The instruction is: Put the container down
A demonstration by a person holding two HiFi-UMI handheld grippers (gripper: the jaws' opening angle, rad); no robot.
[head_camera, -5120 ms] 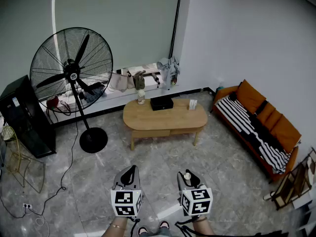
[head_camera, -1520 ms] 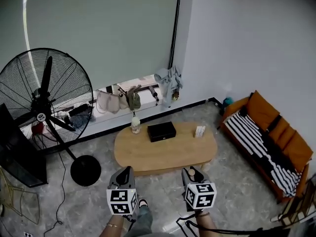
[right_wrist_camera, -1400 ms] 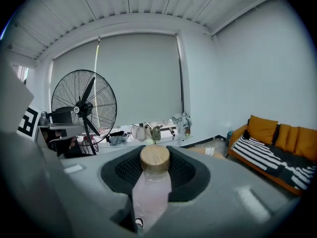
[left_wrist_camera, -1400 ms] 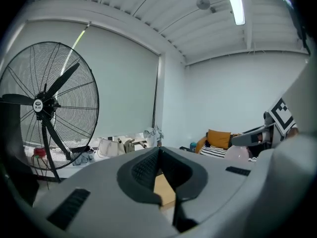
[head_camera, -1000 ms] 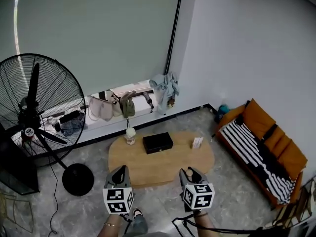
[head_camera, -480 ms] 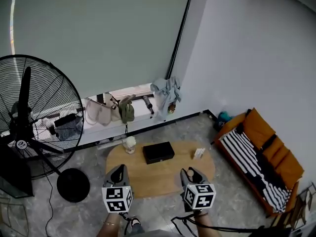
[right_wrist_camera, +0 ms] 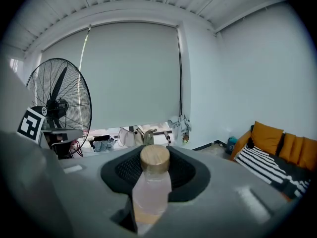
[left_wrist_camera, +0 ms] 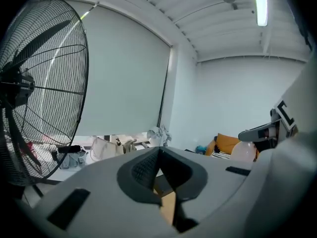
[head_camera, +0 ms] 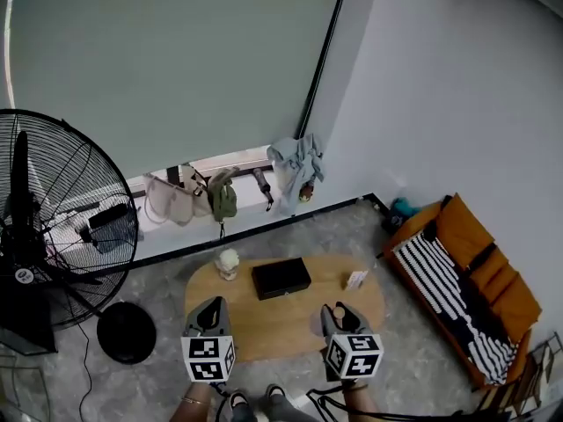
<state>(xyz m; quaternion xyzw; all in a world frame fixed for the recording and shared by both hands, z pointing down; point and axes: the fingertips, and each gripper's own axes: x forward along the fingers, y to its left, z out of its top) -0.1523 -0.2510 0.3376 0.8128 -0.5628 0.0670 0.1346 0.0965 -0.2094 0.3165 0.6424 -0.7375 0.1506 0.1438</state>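
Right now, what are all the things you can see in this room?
container: one, clear, wooden lid, held in front
table: one, wooden, floor ahead
box: one, black, mid-table
jar: one, pale, table's left end
card: one, white, table's right end
fan: one, black, left
sofa: one, orange, striped cover, right
bags and clothes: several, mixed colours, window ledge
left hand-held gripper: one, grey, shut, empty
right hand-held gripper: one, grey, gripping the container
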